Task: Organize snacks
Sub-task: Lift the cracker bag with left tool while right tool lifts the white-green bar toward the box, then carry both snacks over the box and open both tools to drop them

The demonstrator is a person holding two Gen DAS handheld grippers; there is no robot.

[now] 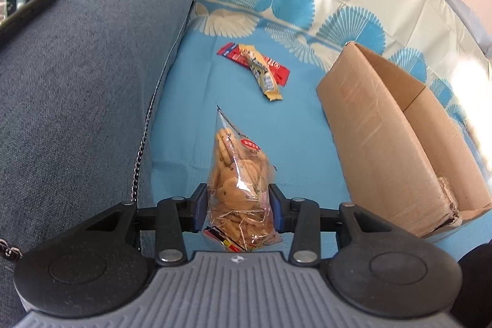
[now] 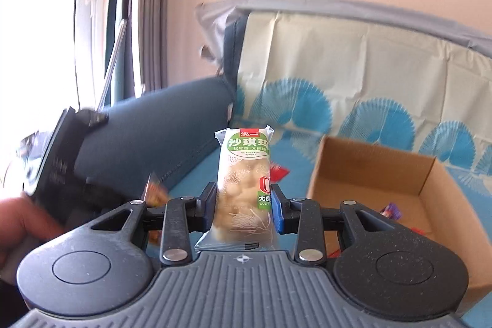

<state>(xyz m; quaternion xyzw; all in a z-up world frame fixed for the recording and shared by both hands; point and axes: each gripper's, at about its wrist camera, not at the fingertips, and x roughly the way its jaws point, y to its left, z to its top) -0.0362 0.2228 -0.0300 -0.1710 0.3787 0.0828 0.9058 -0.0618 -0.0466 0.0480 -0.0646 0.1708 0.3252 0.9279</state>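
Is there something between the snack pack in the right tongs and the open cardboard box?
Nothing visible. The right tongs grip the green-labelled snack pack, and the cardboard box stands open to their right on the blue cloth.

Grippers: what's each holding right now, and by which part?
Left gripper pinches the clear cookie bag across its lower half. Right gripper pinches the green-labelled snack pack at its lower middle.

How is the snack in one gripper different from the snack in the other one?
The cookie bag in the left gripper is clear, showing many small cookies; the white packet in the right gripper is printed with green labels. The cookie bag looks crinkly, the white packet smooth. Both are pinched between blue pads.
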